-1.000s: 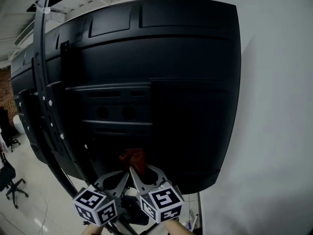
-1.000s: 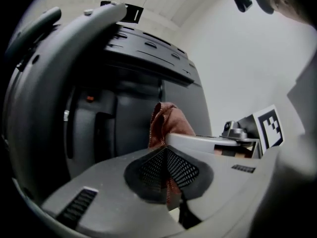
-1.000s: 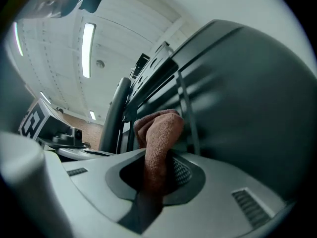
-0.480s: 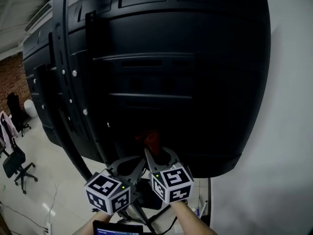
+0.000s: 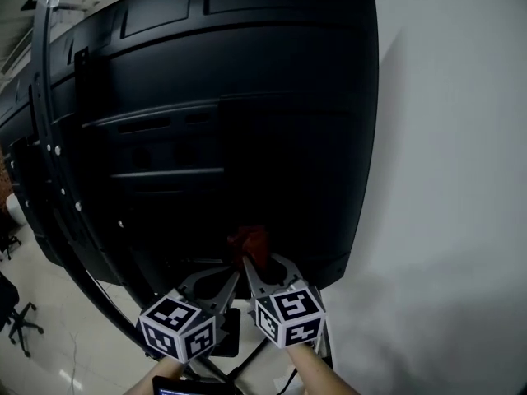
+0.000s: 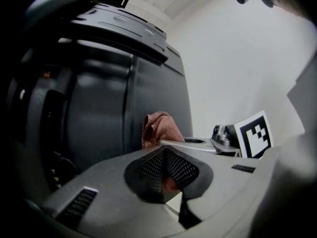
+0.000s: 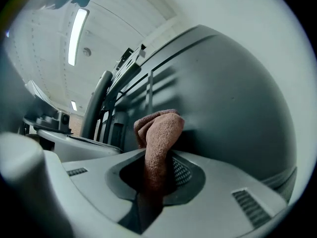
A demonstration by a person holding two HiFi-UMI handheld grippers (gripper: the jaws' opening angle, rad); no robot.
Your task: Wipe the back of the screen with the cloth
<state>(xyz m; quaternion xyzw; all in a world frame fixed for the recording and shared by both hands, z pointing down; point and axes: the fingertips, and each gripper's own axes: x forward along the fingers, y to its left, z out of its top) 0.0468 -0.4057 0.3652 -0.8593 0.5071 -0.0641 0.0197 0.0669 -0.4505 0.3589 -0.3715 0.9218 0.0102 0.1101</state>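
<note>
The black back of the screen (image 5: pixel 247 122) fills most of the head view. My right gripper (image 5: pixel 251 263) is shut on a reddish-brown cloth (image 5: pixel 249 242), and the bunched cloth presses against the screen's lower part, near its bottom edge. In the right gripper view the cloth (image 7: pixel 159 133) sticks up from the right gripper (image 7: pixel 158 167) against the grey panel (image 7: pixel 223 98). My left gripper (image 5: pixel 226 280) sits close beside it on the left. In its own view the left gripper (image 6: pixel 166 157) is shut with its pads together, and the cloth (image 6: pixel 158 128) shows just beyond them.
A curved black stand arm (image 5: pixel 49 163) with bolts runs down the screen's left side. A white wall (image 5: pixel 445 179) is close on the right. Pale floor with an office chair (image 5: pixel 16 319) lies at lower left. Stand legs and cables hang under the screen.
The head view has swung, so the screen sits differently in frame. Both grippers stay together at the screen's lower part, and the cloth now sits nearer the screen's lower right corner.
</note>
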